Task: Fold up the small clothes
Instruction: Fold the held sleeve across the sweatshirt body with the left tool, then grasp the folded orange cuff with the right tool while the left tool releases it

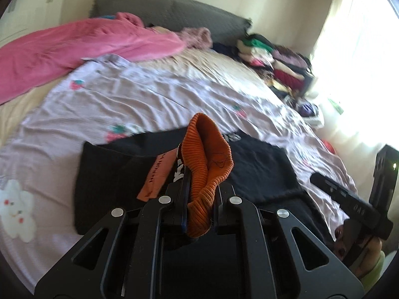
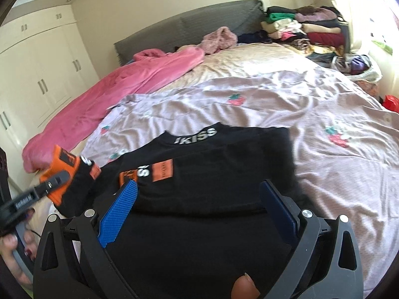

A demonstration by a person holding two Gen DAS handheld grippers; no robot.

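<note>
**Spotter:** Watching your left tongs (image 1: 199, 199), you have them clamped on the orange ribbed cuff (image 1: 207, 159) of the black top's sleeve (image 2: 74, 189), so the cuff bunches up between the 2 fingers. The main risk is drag: knit stretches, and if you swing that sleeve across too fast, the whole black top (image 2: 212, 174) may slide on the sheet and lose its square lie.

**Operator:** And the right side?

**Spotter:** Your right tongs (image 2: 199, 214) stand apart, with nothing between the blue pads (image 2: 119, 211), low over the body of the top. I judge you could use them to pin the cloth while the sleeve comes over. If you don't, the far side may wrinkle or the collar with the white lettering may twist.

**Operator:** Where's the top lying?

**Spotter:** Flat on the bed, on the pale lilac sheet (image 1: 149, 94) with strawberry prints. That sheet is thin and creased, so it could ruck under the top. The top is soft, matte black knit with orange patches (image 2: 162, 170) on the chest. The cuff is thick and ribbed, so it should hold well, though it may spring back once released. The pink blanket (image 1: 74, 47) and the stack of folded clothes (image 2: 306, 27) sit well apart.
</note>
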